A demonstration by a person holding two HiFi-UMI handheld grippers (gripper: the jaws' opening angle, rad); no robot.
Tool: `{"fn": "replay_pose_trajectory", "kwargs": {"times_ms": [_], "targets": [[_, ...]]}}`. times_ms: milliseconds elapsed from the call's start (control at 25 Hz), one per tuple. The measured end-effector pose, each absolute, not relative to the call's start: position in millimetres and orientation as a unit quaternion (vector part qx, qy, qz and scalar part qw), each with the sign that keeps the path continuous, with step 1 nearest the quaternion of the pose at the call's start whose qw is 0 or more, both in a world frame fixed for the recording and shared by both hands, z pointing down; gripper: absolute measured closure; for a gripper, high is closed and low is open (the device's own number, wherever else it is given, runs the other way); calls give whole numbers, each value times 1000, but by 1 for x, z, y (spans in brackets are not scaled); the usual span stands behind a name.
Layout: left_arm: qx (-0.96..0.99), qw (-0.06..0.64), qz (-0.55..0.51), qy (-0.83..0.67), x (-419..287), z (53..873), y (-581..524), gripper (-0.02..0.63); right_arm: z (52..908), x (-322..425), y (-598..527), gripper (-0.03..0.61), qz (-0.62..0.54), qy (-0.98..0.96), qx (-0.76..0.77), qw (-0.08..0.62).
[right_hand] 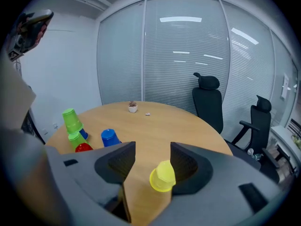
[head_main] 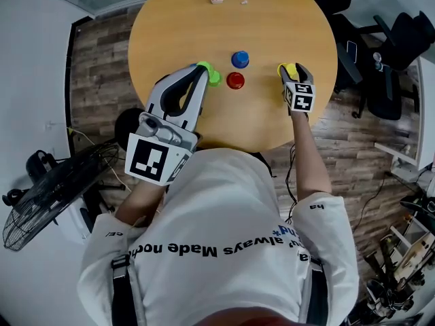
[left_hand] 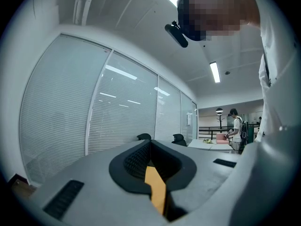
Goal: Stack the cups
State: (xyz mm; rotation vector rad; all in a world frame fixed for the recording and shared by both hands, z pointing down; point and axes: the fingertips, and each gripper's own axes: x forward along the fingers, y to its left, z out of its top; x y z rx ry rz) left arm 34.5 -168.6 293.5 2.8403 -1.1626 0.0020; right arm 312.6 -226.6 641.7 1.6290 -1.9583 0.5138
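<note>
Right gripper view shows the right tool (right_hand: 153,148) open around the yellow cup (right_hand: 162,175), likely light and crushable, best pinched mid-wall, while the left tool (left_hand: 150,149) sits nearly closed, empty.

The head camera looks steeply down from above the person (head_main: 224,209) onto the round counter (head_main: 183,26). The camera on the right tool (head_main: 291,70) sits low and close, facing across that same counter top toward the blinds (right_hand: 183,55). The camera on the left tool (head_main: 204,70) tilts upward at blinds and ceiling lights (left_hand: 215,72).
</note>
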Motion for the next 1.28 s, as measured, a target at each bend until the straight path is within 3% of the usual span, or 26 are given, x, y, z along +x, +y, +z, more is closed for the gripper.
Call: {"fn": "replay_pose_trajectory", "kwargs": {"times_ms": [800,1280], "targets": [[921,40,26,-387,34,304,-182,589,725,351,-227,333,267,-695,593,308],[921,37,16,-388,25,299,-178,589,685,333,-231,345,224,-719,580,311]]}}
